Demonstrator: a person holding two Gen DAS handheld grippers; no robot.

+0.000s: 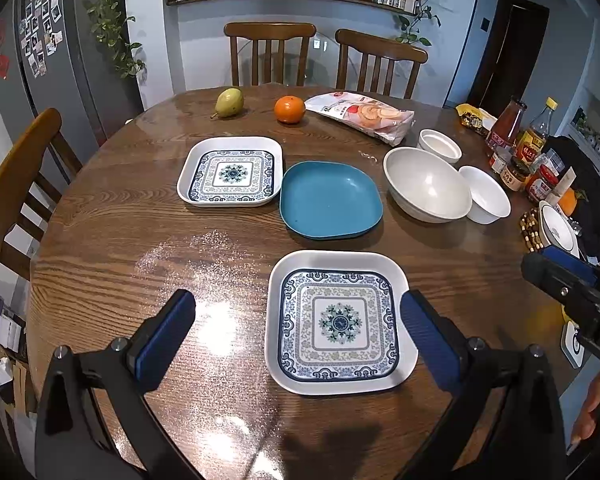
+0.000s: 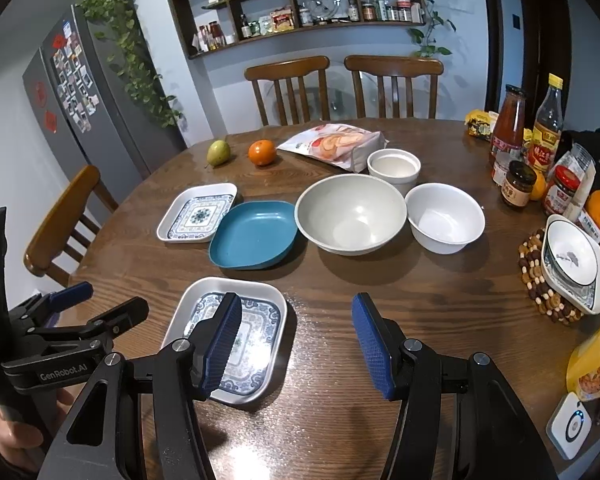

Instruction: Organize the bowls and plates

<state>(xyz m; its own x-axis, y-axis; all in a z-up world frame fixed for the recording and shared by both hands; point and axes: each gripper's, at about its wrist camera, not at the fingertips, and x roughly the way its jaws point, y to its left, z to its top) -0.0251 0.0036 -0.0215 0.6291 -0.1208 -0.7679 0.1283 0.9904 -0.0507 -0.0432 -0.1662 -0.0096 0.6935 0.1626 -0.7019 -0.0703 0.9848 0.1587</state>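
Right, both tools up over the near edge, calling what I see.

Left gripper [image 1: 298,338]: jaws spread wide, nothing between the pads; its right finger sits over the right rim of the near patterned plate [image 1: 340,322], and I can't tell whether it touches.

Right gripper [image 2: 296,344]: jaws parted about halfway, nothing gripped; bare wood shows between the fingers, and the left finger overlaps my view of the near patterned plate.

Near patterned plate: flat on the table [image 1: 140,208], closest to me, just left of centre.

Far patterned plate [image 1: 231,171]: further back and to the left, same blue-and-white design.

Blue plate [image 1: 330,200]: just right of the far patterned plate, their edges about touching.

Large grey bowl [image 1: 426,184]: right of the blue plate, upright.

Small white bowl [image 1: 485,195]: against the grey bowl's right side.

White ramekin [image 1: 440,145]: behind those two bowls.

Rimmed dish [image 2: 572,264]: far right, resting on a beaded trivet [image 2: 534,276].

Back of table: pear [image 1: 229,103], orange [image 1: 289,109] and a snack bag [image 1: 362,116] in a row.

Right edge: sauce bottles and jars [image 2: 536,148] clustered together.
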